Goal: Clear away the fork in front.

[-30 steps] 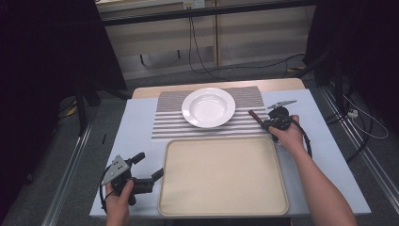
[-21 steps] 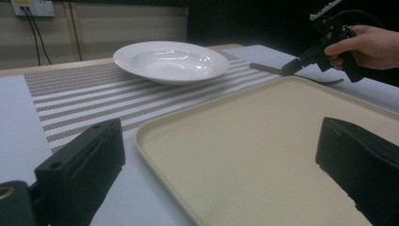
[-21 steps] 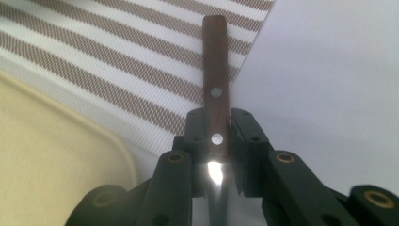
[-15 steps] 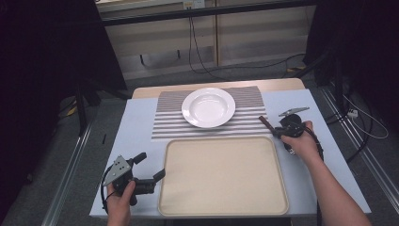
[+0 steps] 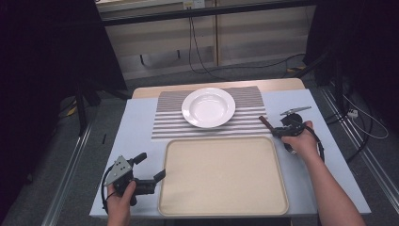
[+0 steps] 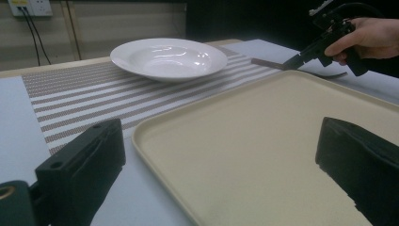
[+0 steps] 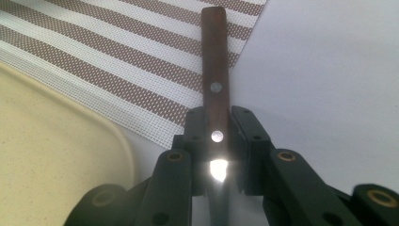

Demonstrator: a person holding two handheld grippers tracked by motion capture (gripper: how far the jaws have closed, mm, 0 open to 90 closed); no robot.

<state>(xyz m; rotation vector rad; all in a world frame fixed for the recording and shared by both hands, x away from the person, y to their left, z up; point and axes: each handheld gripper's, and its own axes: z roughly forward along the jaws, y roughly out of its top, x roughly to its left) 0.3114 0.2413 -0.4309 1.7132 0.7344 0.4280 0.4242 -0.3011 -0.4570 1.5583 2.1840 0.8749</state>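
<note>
High view: right gripper [image 5: 272, 130] clamps a wooden-handled knife [image 5: 264, 122] just off the tray's [image 5: 277, 165] far right corner, handle slanting toward the plate [image 5: 208, 107]. Left gripper [image 5: 151, 165] wide apart, holding nothing, at the tray's near left edge.

Left gripper view: jaws straddle the tray rim [image 6: 155, 146], not touching it.

Right gripper view: pads pinch the knife's [image 7: 214, 70] handle, which runs lengthwise over the striped mat's [image 7: 117, 70] corner; bare table [image 7: 329, 70] beside.

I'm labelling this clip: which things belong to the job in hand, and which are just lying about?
In use:
- right gripper, jaws shut on the knife
- placemat, under the knife's handle end

Lying about:
- plate on the placemat
- tray
- left gripper, jaws open, beside the tray
</note>
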